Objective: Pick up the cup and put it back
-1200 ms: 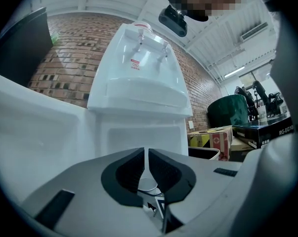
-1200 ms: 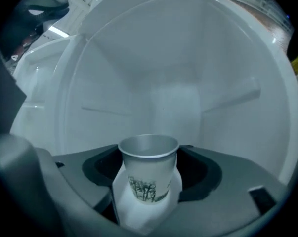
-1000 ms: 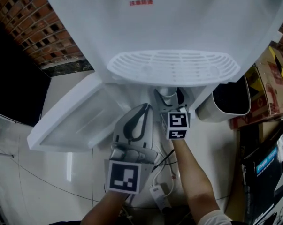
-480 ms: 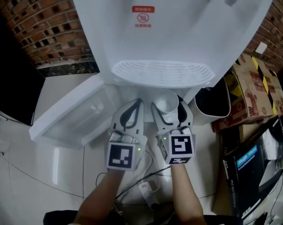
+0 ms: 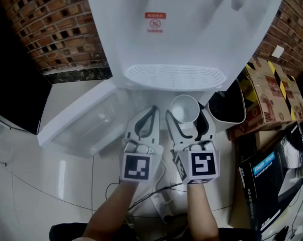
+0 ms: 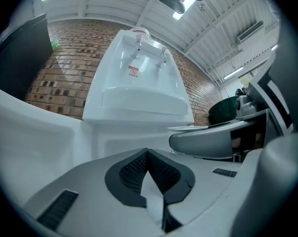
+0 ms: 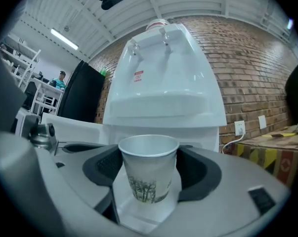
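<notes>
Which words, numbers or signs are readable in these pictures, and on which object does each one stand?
No text can be quoted with certainty.
Red label on the water dispenser: a crossed-circle sign with red characters, too small to read.
Black box: white print on a blue patch, blurred.
Cardboard box: yellow and black print, no readable word.
Cup: a tree drawing, no words.

The left gripper fills the lower frame, its grey fingers closed together with nothing between them. Beyond, centre, stands a white water dispenser against a brick wall. The right gripper shows at right.
</notes>
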{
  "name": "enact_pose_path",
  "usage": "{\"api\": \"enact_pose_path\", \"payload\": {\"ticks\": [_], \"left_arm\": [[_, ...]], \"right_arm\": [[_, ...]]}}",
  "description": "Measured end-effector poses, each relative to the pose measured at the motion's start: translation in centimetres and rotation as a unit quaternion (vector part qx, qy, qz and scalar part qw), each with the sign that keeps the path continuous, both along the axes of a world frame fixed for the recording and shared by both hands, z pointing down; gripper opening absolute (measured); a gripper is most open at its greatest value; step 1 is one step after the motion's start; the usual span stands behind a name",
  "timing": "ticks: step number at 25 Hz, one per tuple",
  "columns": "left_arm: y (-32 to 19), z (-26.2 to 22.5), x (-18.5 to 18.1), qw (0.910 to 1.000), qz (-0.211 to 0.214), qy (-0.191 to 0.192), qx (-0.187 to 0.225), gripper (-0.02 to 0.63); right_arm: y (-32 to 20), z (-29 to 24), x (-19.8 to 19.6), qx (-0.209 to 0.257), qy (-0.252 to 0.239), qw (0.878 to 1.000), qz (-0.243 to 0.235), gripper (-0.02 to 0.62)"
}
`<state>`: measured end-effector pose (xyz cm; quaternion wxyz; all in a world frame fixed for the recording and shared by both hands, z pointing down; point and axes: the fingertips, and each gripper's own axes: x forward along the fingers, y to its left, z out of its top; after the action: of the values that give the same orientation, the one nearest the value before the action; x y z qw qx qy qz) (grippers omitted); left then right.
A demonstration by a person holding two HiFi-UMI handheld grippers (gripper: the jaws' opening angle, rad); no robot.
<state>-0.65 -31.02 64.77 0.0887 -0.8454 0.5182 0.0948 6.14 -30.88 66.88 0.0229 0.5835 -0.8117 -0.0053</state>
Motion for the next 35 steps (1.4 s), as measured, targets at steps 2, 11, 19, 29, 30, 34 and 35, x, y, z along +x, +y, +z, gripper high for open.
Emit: {"api": "enact_pose_path", "payload": {"ticks": [2,11,19,29,30,34,35], "left_arm": [[0.1,-0.2,0.0,1.0,0.0,-0.002,0.002,0.003],[0.4,-0.2,0.6,0.9999,0.009,-0.011,-0.004,0.003],[0.7,-0.6,0.3,1.0,0.005,0.004,-0.001,0.003],[0.5,0.1,0.0,0.9997,0.001,0.022,-0.013,0.003],[0.3,0.2,-0.3,0.9996,-0.002,0.024,-0.015,0.003],[0.1,1.3,-0.8,0.9995,-0.007,0.019,-0.025,0.003],[0.1,1.7,-1.0,0.9994,-0.008,0.015,-0.03,0.003]], "right_arm": [[0.1,0.2,0.0,-0.009,0.002,1.0,0.0,0.348],[0.4,1.1,0.0,-0.029,-0.001,1.0,0.003,0.348],[-0.1,2.2,-0.2,-0.018,0.001,1.0,-0.002,0.348],[-5.1,6.5,-1.9,0.0,-0.026,1.0,-0.006,0.348],[-5.8,7.1,-2.0,0.002,-0.029,1.0,-0.008,0.348],[-8.5,10.2,-2.4,0.006,-0.017,1.0,-0.015,0.348],[-9.1,11.1,-2.5,0.005,-0.013,1.0,-0.015,0.348]]}}
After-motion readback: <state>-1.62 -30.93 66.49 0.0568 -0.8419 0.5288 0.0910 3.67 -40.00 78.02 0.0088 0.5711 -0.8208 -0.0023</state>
